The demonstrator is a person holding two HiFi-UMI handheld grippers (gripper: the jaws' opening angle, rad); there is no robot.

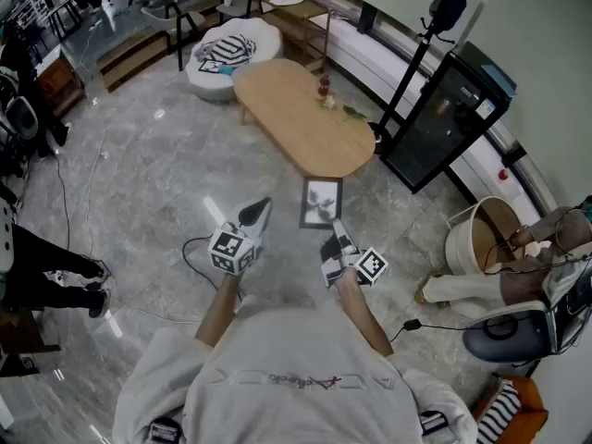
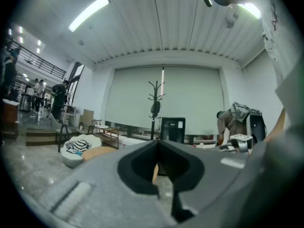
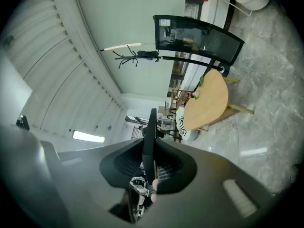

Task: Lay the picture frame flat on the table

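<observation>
Black glass-door cabinet point(image 1: 444, 123) ahead-right of the right hand-held gripper point(image 1: 335, 234); coat stand point(image 1: 421, 54) just beside the cabinet; white bucket point(image 1: 460, 248) off right; striped cushion point(image 1: 227, 51) on white pouf point(image 1: 262, 37), far ahead of the left hand-held gripper point(image 1: 259, 209).

Open lounge-like hall, marble floor point(image 1: 166, 183), oval wooden table point(image 1: 301, 118), coat stand point(image 2: 155, 103)
</observation>
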